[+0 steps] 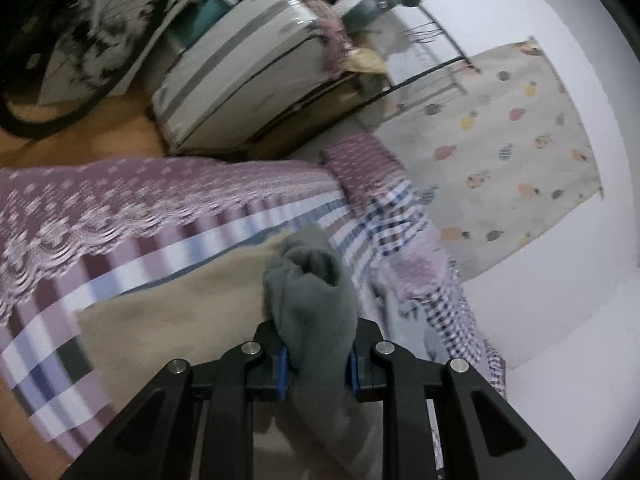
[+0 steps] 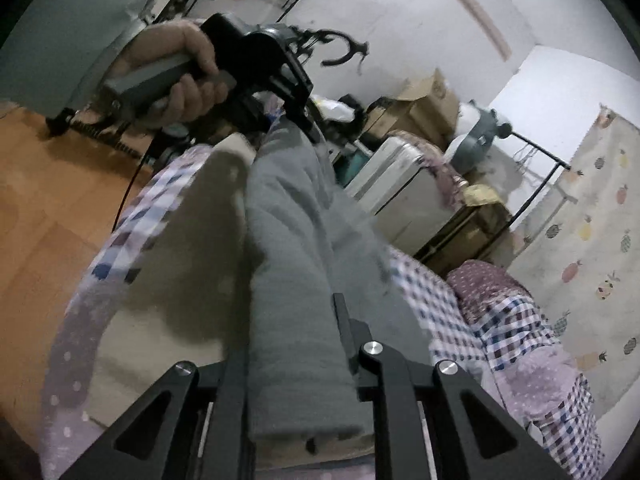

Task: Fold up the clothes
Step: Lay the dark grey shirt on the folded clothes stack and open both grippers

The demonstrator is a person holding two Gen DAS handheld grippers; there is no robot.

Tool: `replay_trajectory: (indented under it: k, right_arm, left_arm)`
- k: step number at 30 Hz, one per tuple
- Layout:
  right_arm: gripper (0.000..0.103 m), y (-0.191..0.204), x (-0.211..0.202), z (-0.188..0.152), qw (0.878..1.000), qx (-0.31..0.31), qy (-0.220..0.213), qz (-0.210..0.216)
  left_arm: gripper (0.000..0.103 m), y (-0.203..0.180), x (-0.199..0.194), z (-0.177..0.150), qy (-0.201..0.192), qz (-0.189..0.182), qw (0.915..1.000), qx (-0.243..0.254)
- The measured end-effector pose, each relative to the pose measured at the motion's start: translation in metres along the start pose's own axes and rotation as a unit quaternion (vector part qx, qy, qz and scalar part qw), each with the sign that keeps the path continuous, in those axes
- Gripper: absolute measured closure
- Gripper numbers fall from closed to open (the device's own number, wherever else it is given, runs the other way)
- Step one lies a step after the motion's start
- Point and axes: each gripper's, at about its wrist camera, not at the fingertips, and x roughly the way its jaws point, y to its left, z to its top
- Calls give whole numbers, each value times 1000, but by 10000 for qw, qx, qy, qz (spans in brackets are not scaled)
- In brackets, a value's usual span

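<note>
Progress: Since the grey garment hangs stretched between our two grippers above the bed, we judge the fold begun but not laid down.
Left gripper: jaws pinching a bunched grey end, above the beige sheet near the bed's edge.
Right gripper: jaws pressed on the other end, cloth running away from us.
Hand: wrapped around the left handle, raised over the bed's far edge.
Left to do: lay flat, fold over.
</note>
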Motion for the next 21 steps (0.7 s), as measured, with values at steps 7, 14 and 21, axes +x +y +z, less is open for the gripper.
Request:
replay_trajectory:
  k: [7,14,21]
  right_arm:
    - [55,18,-28,-7,9967,346,248,689]
    - [30,26,-93,-15,9931,556,350,972]
    - [23,4,-195,-33,9904,1278,225,472]
  left_arm:
    - [55,20,-17,-12,17,230,9995,-198]
    - [20,4,-73,-22,-573,121,9983,-40]
    - [16,-84,-91,-71,-382,-272,9934,1050]
